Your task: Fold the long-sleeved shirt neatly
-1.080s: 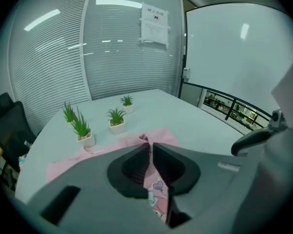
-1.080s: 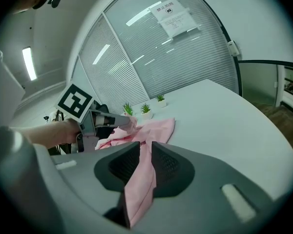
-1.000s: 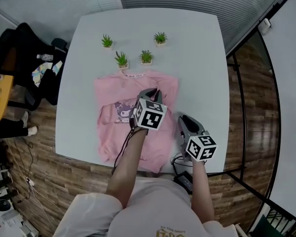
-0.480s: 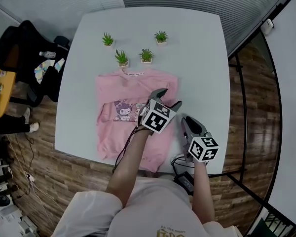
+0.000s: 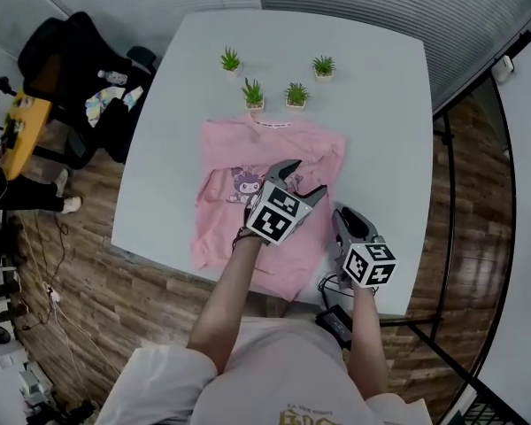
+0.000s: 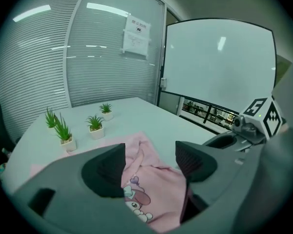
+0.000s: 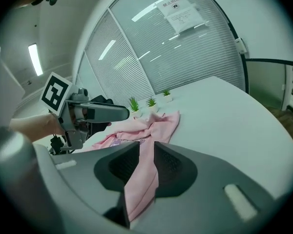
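Pink shirt [image 5: 265, 193] lies on the table [image 5: 372, 104], collar just by 4 potted plants [image 5: 252, 94]. My L gripper [image 6: 149, 160] is opening wide over it, nothing pinched. R gripper [image 7: 146, 162], close beside, clamps a strip of shirt fabric.

The pale counter [image 5: 372, 104] stands on a wood-plank floor [image 5: 115, 299]. Near the counter's far edge sit four small potted plants [image 5: 252, 93], each apart from the others. Off the counter's left side is a black chair [image 5: 80, 69] piled with loose items. Beyond the counter's far edge runs a blind-covered glass wall [image 5: 380, 7] bearing a paper notice [image 6: 136, 33]. A whiteboard [image 6: 219, 67] stands off the counter's right side.
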The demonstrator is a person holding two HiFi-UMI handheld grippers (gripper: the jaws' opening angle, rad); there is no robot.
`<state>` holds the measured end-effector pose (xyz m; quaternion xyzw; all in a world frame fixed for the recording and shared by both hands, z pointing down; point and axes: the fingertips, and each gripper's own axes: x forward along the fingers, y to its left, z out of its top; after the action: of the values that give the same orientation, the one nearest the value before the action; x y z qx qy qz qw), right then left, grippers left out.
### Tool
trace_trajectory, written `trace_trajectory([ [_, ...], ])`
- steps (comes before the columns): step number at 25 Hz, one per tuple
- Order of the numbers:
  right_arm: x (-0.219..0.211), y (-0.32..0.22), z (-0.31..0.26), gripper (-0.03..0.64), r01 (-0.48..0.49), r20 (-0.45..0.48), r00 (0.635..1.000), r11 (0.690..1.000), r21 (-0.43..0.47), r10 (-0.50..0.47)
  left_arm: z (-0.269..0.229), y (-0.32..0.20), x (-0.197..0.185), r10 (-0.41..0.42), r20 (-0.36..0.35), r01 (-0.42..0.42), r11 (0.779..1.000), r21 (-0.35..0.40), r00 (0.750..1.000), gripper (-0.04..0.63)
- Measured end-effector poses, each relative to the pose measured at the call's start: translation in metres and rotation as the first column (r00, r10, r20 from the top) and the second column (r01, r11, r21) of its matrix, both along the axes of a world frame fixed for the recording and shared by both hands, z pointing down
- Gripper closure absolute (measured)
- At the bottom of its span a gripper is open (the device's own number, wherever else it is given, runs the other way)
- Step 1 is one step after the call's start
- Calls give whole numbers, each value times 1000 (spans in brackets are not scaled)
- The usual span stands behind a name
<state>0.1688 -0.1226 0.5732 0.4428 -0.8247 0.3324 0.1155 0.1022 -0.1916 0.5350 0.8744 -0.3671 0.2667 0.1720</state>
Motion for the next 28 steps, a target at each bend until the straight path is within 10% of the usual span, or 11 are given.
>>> trace_trajectory([
  [28,-84,180,-1,497,-36,-169,985,999,35,42,20,204,-199,-56,33,59,993,-98,998,288],
])
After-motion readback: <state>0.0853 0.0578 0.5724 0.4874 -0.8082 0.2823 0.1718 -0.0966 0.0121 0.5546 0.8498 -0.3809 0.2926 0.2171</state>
